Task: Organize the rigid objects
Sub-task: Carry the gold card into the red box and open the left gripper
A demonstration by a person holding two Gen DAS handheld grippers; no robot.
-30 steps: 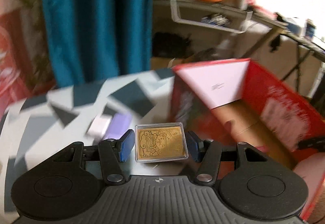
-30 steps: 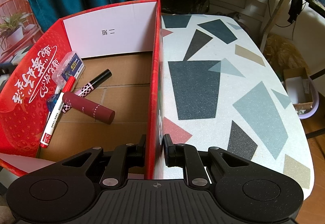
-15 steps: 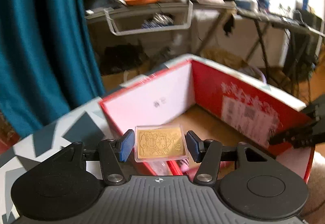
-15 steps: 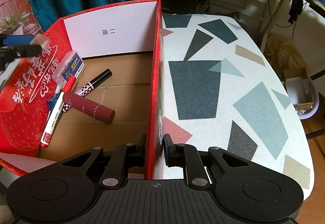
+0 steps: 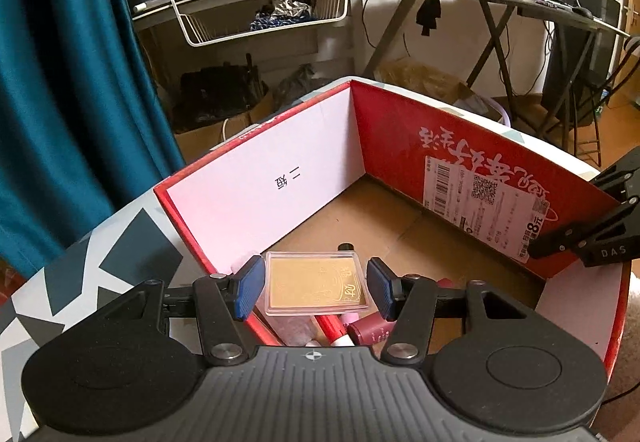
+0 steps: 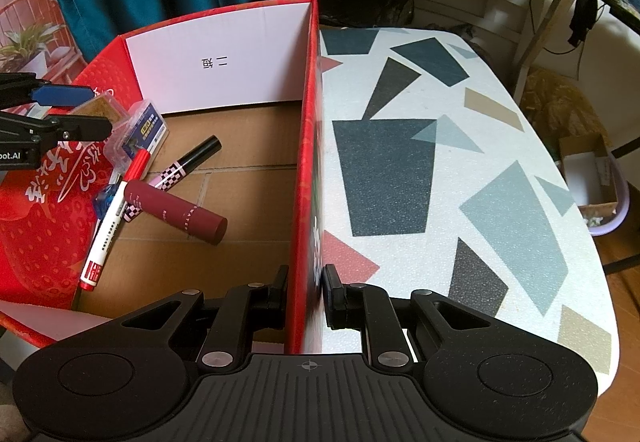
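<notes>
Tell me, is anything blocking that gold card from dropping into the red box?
Nothing visible blocks it. The gold card, held by the left gripper, hangs over the open-topped red box; pens and a maroon tube lie underneath.

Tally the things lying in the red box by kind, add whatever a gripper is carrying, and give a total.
Pens and markers: 2, a red-capped marker and a checkered pen
Maroon tube: 1
Clear case with blue label: 1
Small blue item, kind unclear: 1
Gold card in clear case, carried by the left gripper: 1
Total: 6
</notes>
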